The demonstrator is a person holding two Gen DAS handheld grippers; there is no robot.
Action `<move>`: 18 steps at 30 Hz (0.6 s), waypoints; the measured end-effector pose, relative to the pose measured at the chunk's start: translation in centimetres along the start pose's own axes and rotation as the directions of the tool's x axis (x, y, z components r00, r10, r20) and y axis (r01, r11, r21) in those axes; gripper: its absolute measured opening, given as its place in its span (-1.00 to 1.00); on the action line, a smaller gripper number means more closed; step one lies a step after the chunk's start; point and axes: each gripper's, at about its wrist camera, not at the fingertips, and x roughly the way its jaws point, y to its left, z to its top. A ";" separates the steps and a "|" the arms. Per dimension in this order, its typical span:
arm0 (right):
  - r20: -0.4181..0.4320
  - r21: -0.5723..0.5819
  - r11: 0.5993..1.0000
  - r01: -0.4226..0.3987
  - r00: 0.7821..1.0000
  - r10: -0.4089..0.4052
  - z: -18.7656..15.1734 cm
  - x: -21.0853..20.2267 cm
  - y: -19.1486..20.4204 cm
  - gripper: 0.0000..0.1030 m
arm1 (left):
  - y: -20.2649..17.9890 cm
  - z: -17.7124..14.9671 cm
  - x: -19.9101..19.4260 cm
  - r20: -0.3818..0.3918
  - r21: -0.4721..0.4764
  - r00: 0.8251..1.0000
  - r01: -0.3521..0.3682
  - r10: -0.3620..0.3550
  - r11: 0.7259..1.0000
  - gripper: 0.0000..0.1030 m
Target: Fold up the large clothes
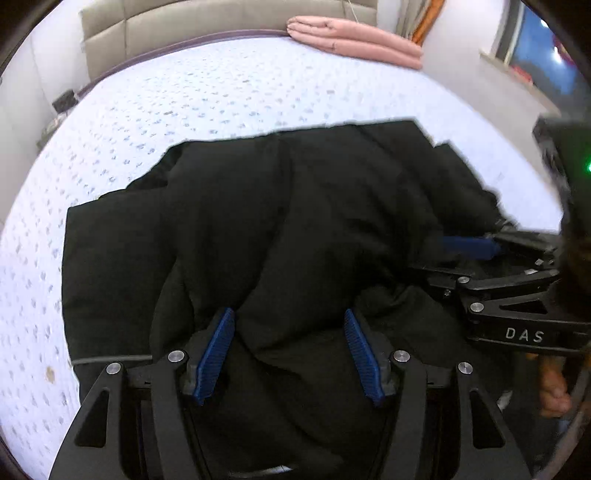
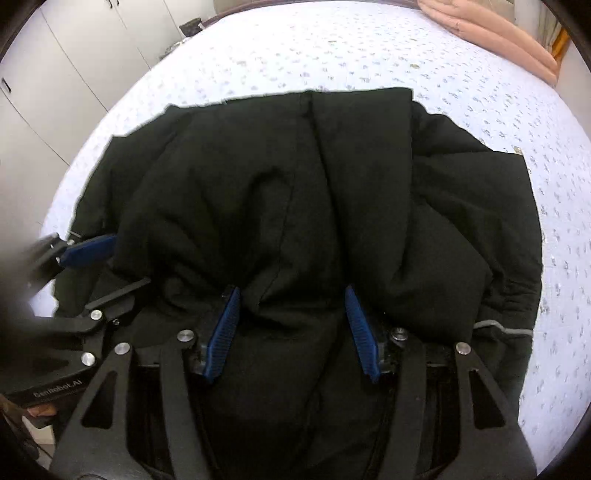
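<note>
One black padded garment is seen, lying bunched and partly folded on one bed covered with a white sheet printed with small grey marks. Two grippers are counted, each with two blue ribbed pads. One folded pink blanket is laid at the far edge of the bed, near its far right corner, well apart from the garment. One padded beige headboard is seen behind the far edge.

The garment is spread from the near edge of the bed toward its middle, with bare sheet left on its far, left and right sides. A grey reflective strip is visible on the garment's hem toward the right edge of the bed.

The left gripper is held directly over the near part of the garment, pointed steeply down. Its jaws are parted, a raised fold of black cloth is seen between them, and the pads are not pressed on it.

The right gripper is held just beside the left one, likewise above the near part of the garment. Its jaws are also parted, with a ridge of cloth between them that is not clamped. Whether the pads lightly touch the cloth cannot be told.

A bare hand is partly seen behind the right gripper.
</note>
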 end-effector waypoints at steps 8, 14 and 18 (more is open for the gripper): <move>0.101 -0.062 0.995 -0.077 0.991 0.083 -2.7 -7.9 1.4 0.10 | 0.9 -2.7 -5.5 0.058 -0.067 0.993 0.103 -0.099 0.992 0.26; -0.032 -0.048 0.998 -0.026 0.999 0.024 -4.0 -0.8 0.6 0.12 | 1.2 -3.8 1.0 -0.003 -0.081 0.999 0.032 -0.032 0.996 0.28; 0.007 -0.057 0.998 -0.021 1.000 0.021 -4.2 -1.5 0.5 0.13 | 0.6 -4.0 0.3 0.039 -0.052 0.999 0.004 -0.002 0.999 0.28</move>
